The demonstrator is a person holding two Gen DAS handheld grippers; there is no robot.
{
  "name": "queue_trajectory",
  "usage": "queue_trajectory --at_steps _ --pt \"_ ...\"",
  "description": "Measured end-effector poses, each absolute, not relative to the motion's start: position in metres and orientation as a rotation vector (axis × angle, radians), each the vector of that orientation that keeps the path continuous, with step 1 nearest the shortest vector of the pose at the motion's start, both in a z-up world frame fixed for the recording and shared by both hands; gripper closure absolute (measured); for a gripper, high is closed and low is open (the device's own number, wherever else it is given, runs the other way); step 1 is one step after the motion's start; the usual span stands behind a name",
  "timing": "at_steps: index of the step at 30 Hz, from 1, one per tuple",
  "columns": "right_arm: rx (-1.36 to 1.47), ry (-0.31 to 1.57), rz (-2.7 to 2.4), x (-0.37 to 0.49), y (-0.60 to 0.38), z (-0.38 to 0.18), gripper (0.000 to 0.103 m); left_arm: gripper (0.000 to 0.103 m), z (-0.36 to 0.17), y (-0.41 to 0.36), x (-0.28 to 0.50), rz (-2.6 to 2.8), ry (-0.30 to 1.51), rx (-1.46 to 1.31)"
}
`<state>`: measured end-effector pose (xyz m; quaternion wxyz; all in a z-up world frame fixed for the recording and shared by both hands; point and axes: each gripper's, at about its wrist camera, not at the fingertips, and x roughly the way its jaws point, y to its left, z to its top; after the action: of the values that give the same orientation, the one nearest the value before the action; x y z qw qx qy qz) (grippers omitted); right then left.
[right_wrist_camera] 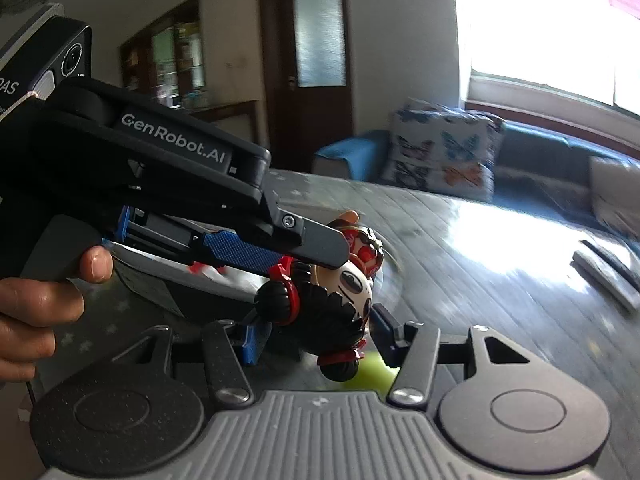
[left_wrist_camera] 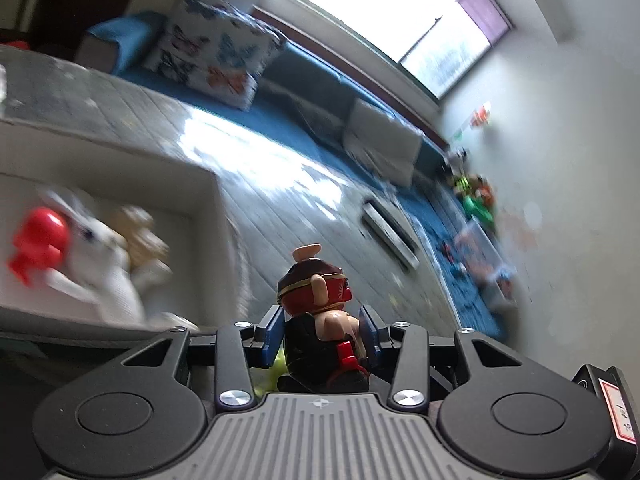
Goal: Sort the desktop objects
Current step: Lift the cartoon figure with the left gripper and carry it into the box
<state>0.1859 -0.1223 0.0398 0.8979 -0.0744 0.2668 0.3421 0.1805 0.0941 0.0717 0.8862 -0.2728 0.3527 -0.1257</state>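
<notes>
The left tongs grip a toy figure above the worktop, beside a white box holding toys; the right tongs gape around it, gripping nothing.

Left gripper clamped; right gripper spread

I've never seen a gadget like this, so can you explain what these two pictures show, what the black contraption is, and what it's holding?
These are hand-held tongs, one per hand, each with a camera looking along its two fingers. In the left view, the left tongs grip a small toy figure with a red and dark head. The right view shows the same figure from the other hand's tool: the right tongs sit open around it, and a person's hand holds the left tool. Beyond lie a grey table and a white box holding blurred toys.
</notes>
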Motion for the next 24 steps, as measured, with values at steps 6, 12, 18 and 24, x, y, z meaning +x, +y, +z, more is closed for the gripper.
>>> queue_trajectory --at_steps 6,12,18,24 --pt "-0.195 0.552 0.8 0.205 -0.063 0.042 0.049 0.059 0.075 0.151 0.181 -0.167 0.688 -0.605" --pt "-0.226 0.57 0.861 0.223 -0.016 0.035 0.049 0.059 0.057 0.2 0.195 -0.106 0.71 -0.684" --pt "-0.257 0.612 0.862 0.237 0.002 0.018 0.049 0.063 0.034 0.215 0.213 -0.089 0.742 -0.708" --pt "-0.28 0.647 0.862 0.242 0.006 0.004 0.048 0.062 0.015 0.221 0.218 -0.097 0.763 -0.747"
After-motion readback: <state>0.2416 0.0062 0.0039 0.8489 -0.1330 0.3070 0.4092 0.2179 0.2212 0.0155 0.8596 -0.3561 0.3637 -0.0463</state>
